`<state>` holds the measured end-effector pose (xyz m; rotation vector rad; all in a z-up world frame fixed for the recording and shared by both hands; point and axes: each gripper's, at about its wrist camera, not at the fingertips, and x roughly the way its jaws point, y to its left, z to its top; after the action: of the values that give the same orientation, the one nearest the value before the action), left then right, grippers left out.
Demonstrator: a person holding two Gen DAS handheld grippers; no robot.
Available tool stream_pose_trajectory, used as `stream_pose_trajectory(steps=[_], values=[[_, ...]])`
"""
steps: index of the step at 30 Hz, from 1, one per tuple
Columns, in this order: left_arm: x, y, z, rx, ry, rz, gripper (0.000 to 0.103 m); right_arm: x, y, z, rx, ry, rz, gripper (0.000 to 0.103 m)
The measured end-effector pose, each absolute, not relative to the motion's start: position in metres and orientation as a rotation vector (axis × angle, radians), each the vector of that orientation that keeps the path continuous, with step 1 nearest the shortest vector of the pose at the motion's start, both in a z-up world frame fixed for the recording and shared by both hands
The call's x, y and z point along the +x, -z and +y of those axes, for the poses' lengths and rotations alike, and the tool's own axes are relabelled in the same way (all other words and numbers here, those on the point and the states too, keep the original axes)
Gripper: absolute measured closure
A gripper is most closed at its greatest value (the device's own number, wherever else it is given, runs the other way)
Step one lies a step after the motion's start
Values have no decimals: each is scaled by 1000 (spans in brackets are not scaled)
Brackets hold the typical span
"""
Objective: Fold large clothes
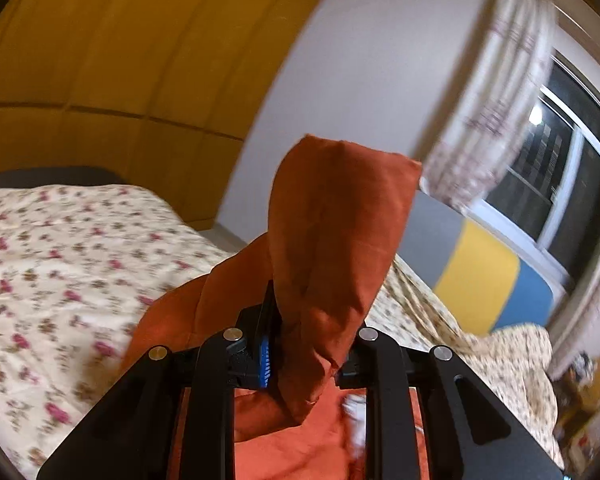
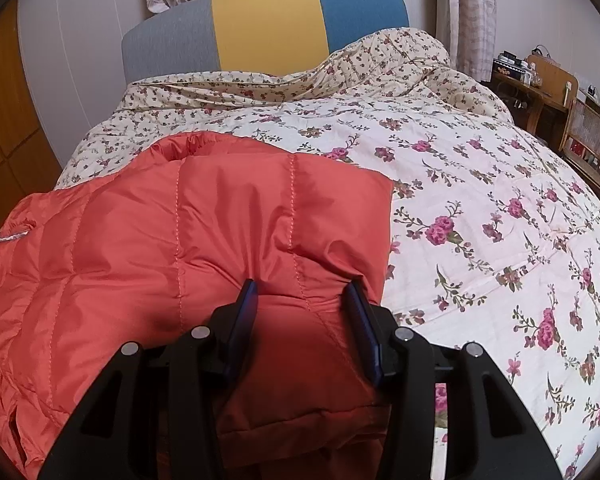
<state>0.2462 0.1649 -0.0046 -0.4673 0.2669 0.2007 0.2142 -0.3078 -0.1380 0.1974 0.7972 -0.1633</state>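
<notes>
While the left gripper (image 1: 300,344) pinches the orange jacket (image 1: 332,240) at twelve o'clock and the right gripper (image 2: 304,320) clamps its hem, a yank could slip the slick fabric free

One orange jacket (image 2: 204,240); one floral quilt (image 2: 480,200)

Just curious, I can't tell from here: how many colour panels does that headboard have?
3. The headboard runs grey at the left, yellow in the middle, blue at the right. The floral quilt covers its lower edge, so more may be hidden.
</notes>
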Motion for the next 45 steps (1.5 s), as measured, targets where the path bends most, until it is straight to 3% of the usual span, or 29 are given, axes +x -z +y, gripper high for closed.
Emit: stream_pose_trajectory(steps=[22, 35, 37, 39, 41, 45], values=[[279, 35, -35, -202, 160, 349, 81, 213, 138, -311, 230, 145, 792, 56], [287, 106, -117, -35, 440, 571, 81, 213, 139, -313, 253, 135, 791, 56], [292, 114, -118, -43, 462, 609, 68, 213, 139, -314, 255, 134, 790, 56], [295, 121, -117, -74, 522, 649, 38, 213, 139, -314, 258, 133, 790, 56], [290, 118, -117, -86, 546, 645, 23, 213, 139, -314, 255, 134, 791, 56], [268, 99, -103, -153, 623, 647, 9, 213, 139, -315, 267, 127, 789, 55]])
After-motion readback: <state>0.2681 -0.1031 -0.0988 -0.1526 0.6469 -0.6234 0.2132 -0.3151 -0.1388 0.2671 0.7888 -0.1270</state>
